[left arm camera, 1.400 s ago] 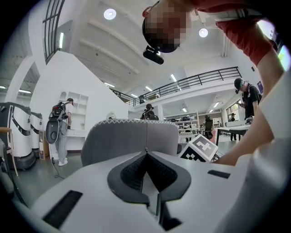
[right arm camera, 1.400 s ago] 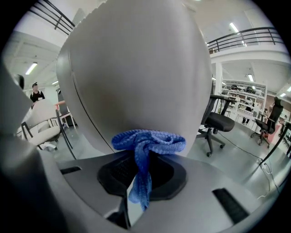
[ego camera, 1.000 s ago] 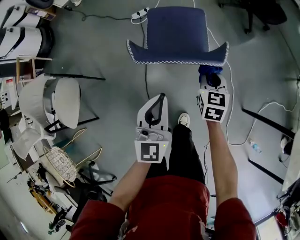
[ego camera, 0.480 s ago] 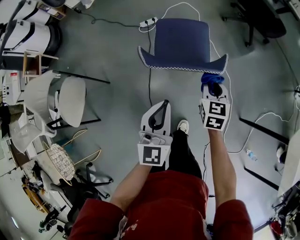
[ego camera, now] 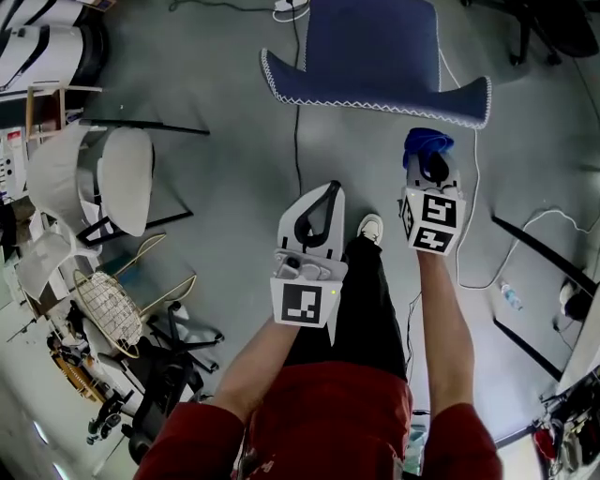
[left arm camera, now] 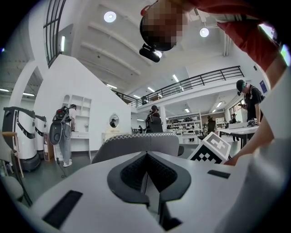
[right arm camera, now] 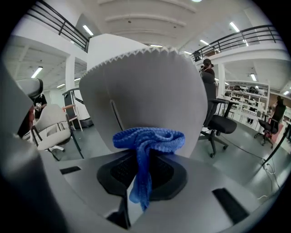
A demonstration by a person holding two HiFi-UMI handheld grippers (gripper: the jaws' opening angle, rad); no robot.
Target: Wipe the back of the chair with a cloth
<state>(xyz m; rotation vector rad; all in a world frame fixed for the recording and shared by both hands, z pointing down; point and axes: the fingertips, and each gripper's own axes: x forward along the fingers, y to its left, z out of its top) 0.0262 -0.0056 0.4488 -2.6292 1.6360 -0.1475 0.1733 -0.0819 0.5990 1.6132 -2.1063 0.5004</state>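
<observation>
A blue chair with a white-stitched edge stands in front of me; its back fills the right gripper view. My right gripper is shut on a bunched blue cloth, which sits just short of the back's top edge. In the right gripper view the cloth hangs over the closed jaws of the right gripper. My left gripper is shut and empty, lower and left of the chair. The left gripper points at the chair back.
White chairs and a wire basket crowd the left. Cables and a power strip lie on the grey floor near the chair. A bottle lies at the right. A black office chair stands beyond.
The head camera has shifted, so the chair sits higher and larger in view. Both grippers keep the same pose; the cloth stays close to the chair back's edge.
</observation>
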